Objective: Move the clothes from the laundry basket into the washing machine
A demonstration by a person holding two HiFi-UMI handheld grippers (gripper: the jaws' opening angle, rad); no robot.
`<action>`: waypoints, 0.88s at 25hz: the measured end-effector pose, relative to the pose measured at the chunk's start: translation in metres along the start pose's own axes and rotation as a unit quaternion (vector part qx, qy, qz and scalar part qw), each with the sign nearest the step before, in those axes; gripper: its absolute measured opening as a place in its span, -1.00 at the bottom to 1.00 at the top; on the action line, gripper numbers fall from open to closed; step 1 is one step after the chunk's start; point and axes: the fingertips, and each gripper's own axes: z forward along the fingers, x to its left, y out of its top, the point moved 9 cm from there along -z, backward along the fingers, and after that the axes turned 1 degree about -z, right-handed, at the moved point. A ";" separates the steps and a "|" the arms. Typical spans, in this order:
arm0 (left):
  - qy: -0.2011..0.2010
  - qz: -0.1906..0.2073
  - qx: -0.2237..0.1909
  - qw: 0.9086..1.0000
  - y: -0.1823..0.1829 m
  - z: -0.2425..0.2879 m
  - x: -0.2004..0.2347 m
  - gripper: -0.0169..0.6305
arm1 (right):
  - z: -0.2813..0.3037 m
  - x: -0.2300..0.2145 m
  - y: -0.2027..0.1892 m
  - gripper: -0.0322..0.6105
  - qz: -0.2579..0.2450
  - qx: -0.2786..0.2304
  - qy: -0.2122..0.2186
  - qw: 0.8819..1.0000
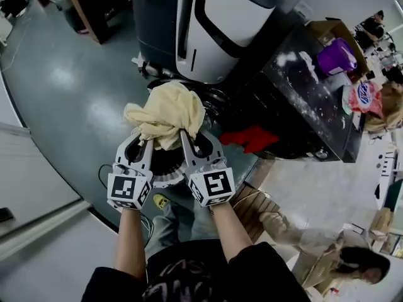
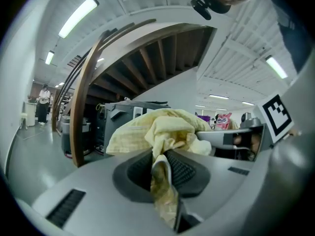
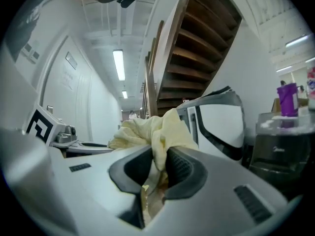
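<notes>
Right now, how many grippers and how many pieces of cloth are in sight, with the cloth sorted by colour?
grippers: 2, the left gripper and the right gripper
yellow cloth: 1, clamped by both grippers
red cloth: 1, lying apart from the grippers
Total: 4

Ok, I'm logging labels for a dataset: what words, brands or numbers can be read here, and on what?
Pink bag: blue print, too blurred to read.
Marker cubes: black square patterns, no letters or numbers.
Nothing else carries readable text.
</notes>
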 end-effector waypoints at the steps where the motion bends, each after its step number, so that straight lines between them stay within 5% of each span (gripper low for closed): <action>1: -0.016 0.007 -0.004 1.000 0.008 0.008 -0.009 -0.75 | -0.008 -0.008 0.007 -0.71 -0.001 -0.006 -0.014 1.000; 10: -0.179 0.063 -0.012 0.982 0.051 0.084 -0.122 -0.75 | -0.105 -0.096 0.046 -0.71 0.007 -0.055 -0.168 0.984; 22: -0.334 0.090 0.033 0.938 0.011 0.171 -0.305 -0.75 | -0.252 -0.214 0.014 -0.71 0.042 -0.056 -0.330 0.941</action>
